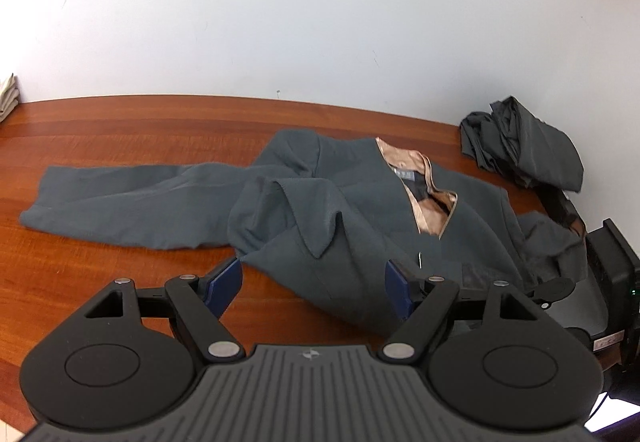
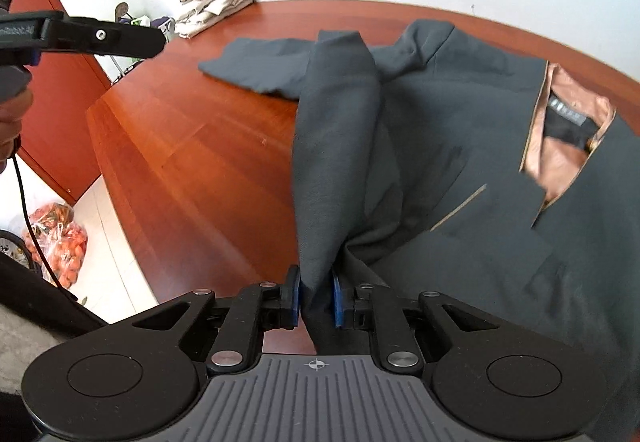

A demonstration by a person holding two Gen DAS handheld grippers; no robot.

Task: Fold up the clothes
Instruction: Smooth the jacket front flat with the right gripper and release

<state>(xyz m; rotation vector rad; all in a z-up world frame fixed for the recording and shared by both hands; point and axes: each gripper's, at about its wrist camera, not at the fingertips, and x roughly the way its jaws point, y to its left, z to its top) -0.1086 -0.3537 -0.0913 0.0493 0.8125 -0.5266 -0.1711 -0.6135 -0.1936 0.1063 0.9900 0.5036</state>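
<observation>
Jacket, dark grey with a copper-coloured lining showing at the collar, lies spread on the wooden table, collar toward the wall, one sleeve stretched out flat to the left in the left wrist view. Long axis of that sleeve runs roughly across the table, parallel to the wall. Right tongs are pressed onto a bunched fold of the grey cloth; the fabric rises from the blue pads in a taut ridge that leads away toward the shoulder. Left tongs are spread wide, nothing between them; the near edge of the jacket lies just ahead, closer to the right-hand pad than the left. Judgement: the step in hand is drawing one side or sleeve over the body, with the right hand carrying the cloth. Key relation: the outstretched sleeve lies well off to the left of the left tongs, so the left hand is the nearer one for it. A second dark garment sits crumpled at the far right; pale folded cloths rest at the far table corner.
</observation>
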